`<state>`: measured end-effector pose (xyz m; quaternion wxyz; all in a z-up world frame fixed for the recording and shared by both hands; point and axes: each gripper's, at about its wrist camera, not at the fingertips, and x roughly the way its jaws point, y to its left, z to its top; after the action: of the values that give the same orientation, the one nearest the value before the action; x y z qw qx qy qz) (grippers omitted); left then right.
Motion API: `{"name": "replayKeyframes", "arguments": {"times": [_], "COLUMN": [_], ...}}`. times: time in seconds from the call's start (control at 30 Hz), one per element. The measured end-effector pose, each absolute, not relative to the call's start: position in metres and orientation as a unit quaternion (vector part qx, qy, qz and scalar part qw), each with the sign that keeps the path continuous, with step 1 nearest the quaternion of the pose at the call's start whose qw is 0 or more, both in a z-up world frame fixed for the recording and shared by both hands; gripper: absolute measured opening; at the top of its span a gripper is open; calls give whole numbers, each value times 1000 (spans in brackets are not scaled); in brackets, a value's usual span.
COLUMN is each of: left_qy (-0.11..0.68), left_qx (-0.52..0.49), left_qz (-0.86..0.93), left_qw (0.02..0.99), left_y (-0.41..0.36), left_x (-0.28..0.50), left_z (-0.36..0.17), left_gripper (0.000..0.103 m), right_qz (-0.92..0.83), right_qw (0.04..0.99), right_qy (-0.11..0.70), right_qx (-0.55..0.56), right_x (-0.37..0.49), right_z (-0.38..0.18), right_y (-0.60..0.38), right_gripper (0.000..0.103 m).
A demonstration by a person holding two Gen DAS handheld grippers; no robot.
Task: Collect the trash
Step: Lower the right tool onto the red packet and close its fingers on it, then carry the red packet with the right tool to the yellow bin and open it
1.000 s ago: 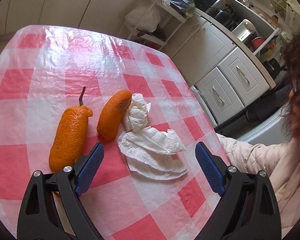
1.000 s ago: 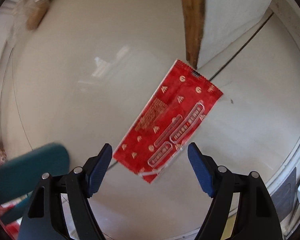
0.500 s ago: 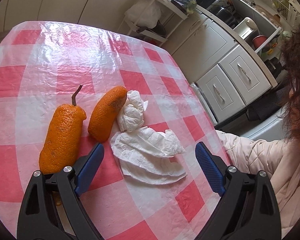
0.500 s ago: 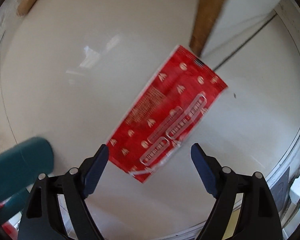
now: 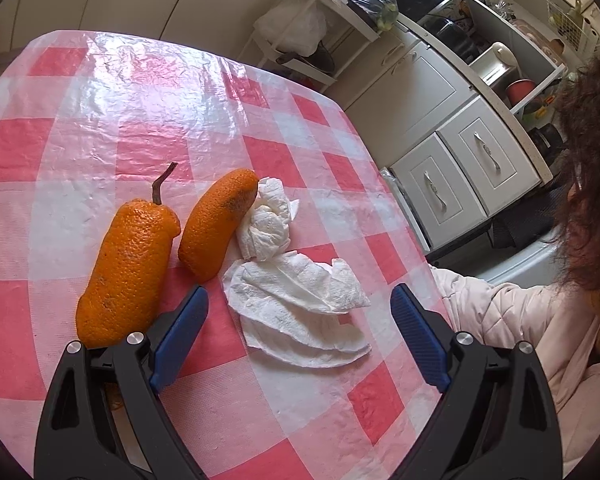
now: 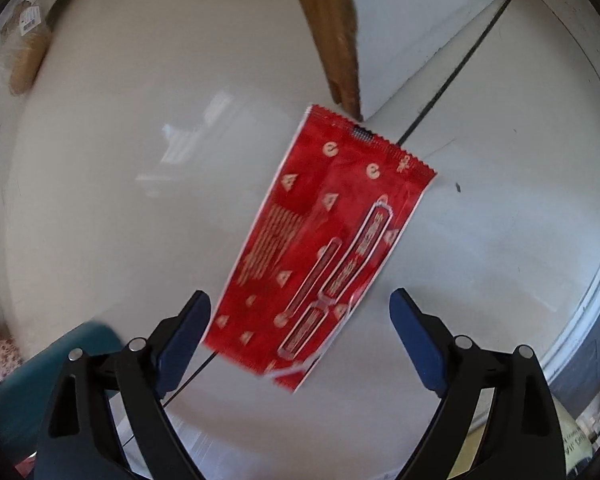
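Red wrapper (image 6: 320, 248), glossy, flat, rectangular, with serrated ends, on smooth floor (image 6: 140, 220).

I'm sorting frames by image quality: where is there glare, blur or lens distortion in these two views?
Left wrist view: sharp; window glare streaks the far tablecloth; fisheye bends the checks and cabinets. Right wrist view: the red wrapper is motion-smeared toward its near end; a pale reflection sits on the floor; dark corners on both.

A red-and-white checked cloth (image 5: 148, 120) covers the bench, glossy with daylight. Beyond stand white cabinets (image 5: 472, 176), a counter (image 5: 512, 120) and open shelves (image 5: 300, 40). The pale floor (image 6: 140, 200) shines beside a wooden leg (image 6: 336, 32).
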<state>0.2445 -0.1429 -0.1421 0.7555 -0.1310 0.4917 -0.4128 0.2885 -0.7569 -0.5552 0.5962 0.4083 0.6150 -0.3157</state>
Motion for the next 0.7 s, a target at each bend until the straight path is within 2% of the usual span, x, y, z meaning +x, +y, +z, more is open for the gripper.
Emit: {"name": "replayKeyframes", "arguments": {"times": [0.23, 0.3, 0.37, 0.4, 0.43, 0.47, 0.5, 0.7], "left_qy": [494, 494, 494, 495, 495, 495, 495, 487], "left_qx": [-124, -124, -124, -125, -126, -127, -129, -134], "left_qz": [-412, -412, -412, -412, -413, -413, -412, -410], "left_qw": [756, 755, 755, 755, 754, 754, 754, 759], "left_y": [-149, -148, -150, -149, -149, -149, -148, -141], "left_x": [245, 245, 246, 246, 246, 246, 246, 238], "left_z": [-144, -144, -144, -144, -144, -143, -142, -133], "left_gripper": [89, 89, 89, 89, 89, 89, 89, 89], "right_qz": [-302, -299, -299, -297, -289, -278, -269, -247], "right_qw": [628, 633, 641, 649, 655, 653, 651, 657], "right_qy": [630, 638, 637, 634, 631, 633, 635, 622], "right_qx": [344, 319, 305, 297, 299, 308, 318, 347], "right_x": [320, 324, 323, 324, 322, 319, 316, 305], "right_z": [-554, -553, -549, -544, -541, -541, -543, -522], "right_y": [-730, -726, -724, -725, -726, -727, -728, -736], "right_gripper": [89, 86, 75, 57, 28, 8, 0, 0]}}
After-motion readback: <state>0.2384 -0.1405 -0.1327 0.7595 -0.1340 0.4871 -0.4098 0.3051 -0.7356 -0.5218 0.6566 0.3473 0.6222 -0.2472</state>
